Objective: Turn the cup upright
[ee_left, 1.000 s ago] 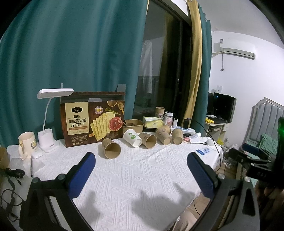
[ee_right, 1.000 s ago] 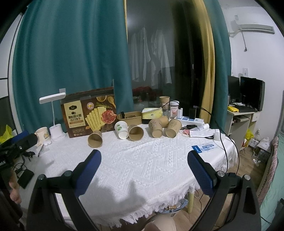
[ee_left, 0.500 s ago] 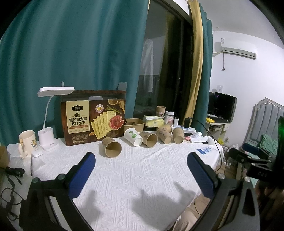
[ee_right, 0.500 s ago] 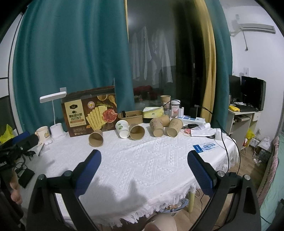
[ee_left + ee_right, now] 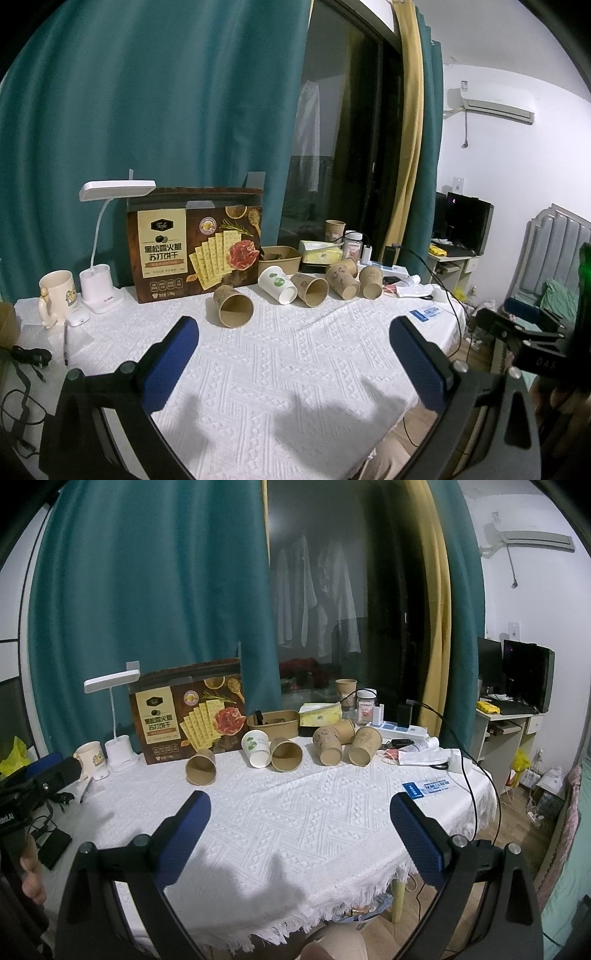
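1. Since a second ago both views have crept slightly nearer the table [image 5: 295, 369]; the cups sit a little larger in frame, and none of them has shifted on the cloth.
2. The left gripper [image 5: 295, 354] hovers above the near part of the white tablecloth, its blue fingers [image 5: 173, 354] spread wide with nothing between them.
3. The right gripper [image 5: 299, 827] hangs over the near edge of the table, its blue fingers [image 5: 415, 834] likewise wide apart and empty.
4. Five paper cups lie on their sides in a row at the far side of the table, mouths turned toward the cameras.
5. The leftmost brown cup [image 5: 233, 306] lies alone, just in front of the cracker box [image 5: 195, 251].
6. A white cup [image 5: 279, 285] with green print touches a second brown cup [image 5: 312, 290] to its right.
7. Two more brown cups [image 5: 343, 282] lie close together further right.
8. One cup [image 5: 335, 230] stands upright at the back, by the window.
9. A desk lamp [image 5: 99, 273] and a mug [image 5: 57, 295] stand at the far left.
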A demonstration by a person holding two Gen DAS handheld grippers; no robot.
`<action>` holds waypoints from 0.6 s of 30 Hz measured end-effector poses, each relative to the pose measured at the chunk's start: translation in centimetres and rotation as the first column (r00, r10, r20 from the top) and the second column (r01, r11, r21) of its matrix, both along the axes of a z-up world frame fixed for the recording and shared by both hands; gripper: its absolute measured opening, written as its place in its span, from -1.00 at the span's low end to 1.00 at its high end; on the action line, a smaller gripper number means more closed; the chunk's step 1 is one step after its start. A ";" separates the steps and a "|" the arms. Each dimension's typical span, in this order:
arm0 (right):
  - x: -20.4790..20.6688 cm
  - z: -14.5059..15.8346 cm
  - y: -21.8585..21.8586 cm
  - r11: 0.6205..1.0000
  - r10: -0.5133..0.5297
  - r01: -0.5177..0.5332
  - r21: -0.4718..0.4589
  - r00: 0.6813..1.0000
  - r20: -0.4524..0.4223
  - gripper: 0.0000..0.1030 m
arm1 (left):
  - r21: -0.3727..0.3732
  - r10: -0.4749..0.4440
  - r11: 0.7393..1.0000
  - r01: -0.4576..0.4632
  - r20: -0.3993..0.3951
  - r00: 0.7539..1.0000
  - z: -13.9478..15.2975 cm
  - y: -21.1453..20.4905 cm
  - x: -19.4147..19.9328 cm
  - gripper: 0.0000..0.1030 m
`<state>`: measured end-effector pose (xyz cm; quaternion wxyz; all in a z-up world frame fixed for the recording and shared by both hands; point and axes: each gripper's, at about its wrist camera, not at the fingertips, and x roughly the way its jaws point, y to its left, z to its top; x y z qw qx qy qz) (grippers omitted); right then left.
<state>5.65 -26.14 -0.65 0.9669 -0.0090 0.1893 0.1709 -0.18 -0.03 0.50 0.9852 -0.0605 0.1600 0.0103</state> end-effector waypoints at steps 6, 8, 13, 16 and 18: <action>0.0 0.0 0.0 1.000 -0.002 0.002 0.000 1.000 0.000 0.88 | 0.005 -0.001 1.000 0.001 0.003 1.000 0.0 0.0 0.0 1.00; 0.0 -0.1 0.1 1.000 -0.003 0.003 0.000 1.000 -0.003 0.88 | 0.012 -0.005 1.000 0.005 0.006 1.000 0.1 0.0 0.1 1.00; 0.6 -0.5 -0.1 1.000 -0.005 0.005 0.002 1.000 -0.012 0.88 | 0.041 -0.027 0.999 0.027 0.005 1.000 -0.1 -0.5 0.8 1.00; 1.5 -0.9 -0.7 1.000 -0.017 0.017 0.004 1.000 -0.020 0.88 | 0.055 -0.042 0.998 0.044 -0.030 0.999 -0.8 -1.0 1.9 1.00; 2.7 -1.5 -1.6 0.999 -0.040 0.040 0.008 0.998 -0.038 0.88 | 0.049 -0.058 0.997 0.061 -0.058 0.997 -1.3 -1.2 3.0 1.00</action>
